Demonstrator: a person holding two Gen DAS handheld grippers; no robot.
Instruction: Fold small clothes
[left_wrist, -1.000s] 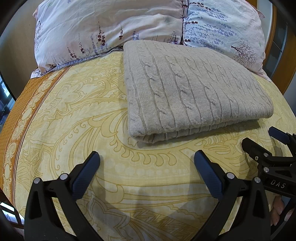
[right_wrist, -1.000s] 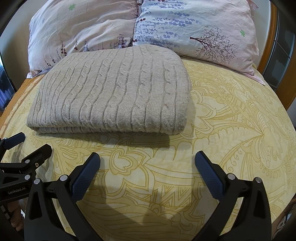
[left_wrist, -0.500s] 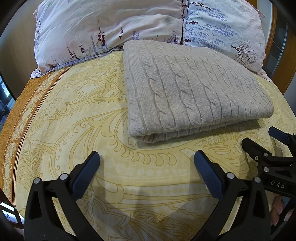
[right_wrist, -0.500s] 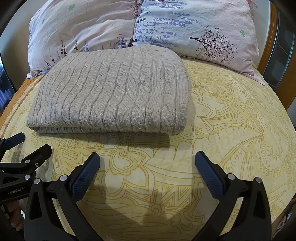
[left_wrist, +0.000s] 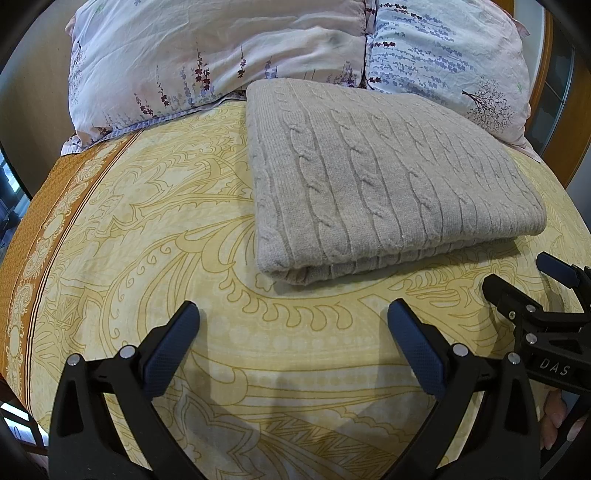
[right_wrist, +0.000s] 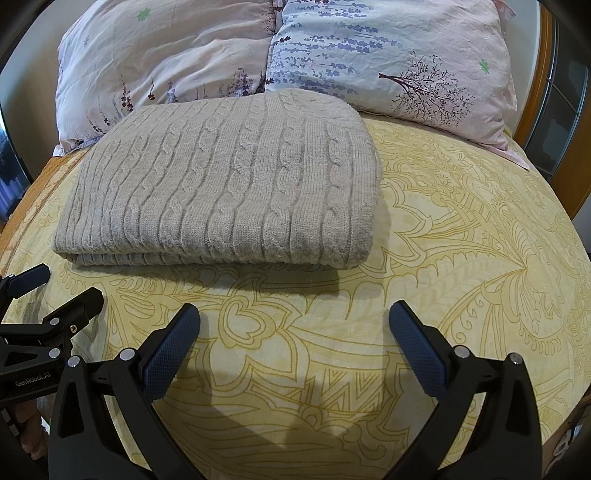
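Observation:
A beige cable-knit sweater (left_wrist: 384, 184) (right_wrist: 229, 188) lies folded into a flat rectangle on the yellow patterned bed cover (left_wrist: 155, 229) (right_wrist: 461, 236), its far edge against the pillows. My left gripper (left_wrist: 293, 321) hangs open over bare cover, short of the sweater's near left corner, with nothing between its fingers. My right gripper (right_wrist: 295, 319) is open too, empty, below the sweater's near right corner. Each gripper shows at the edge of the other's view: the right one (left_wrist: 517, 280) and the left one (right_wrist: 62, 288).
Two floral pillows (left_wrist: 221, 55) (right_wrist: 399, 55) lie side by side at the head of the bed. A wooden bed frame (right_wrist: 535, 85) runs along the right. An orange border strip (left_wrist: 44, 221) marks the cover's left side. A person's fingers (left_wrist: 554, 417) hold the right gripper.

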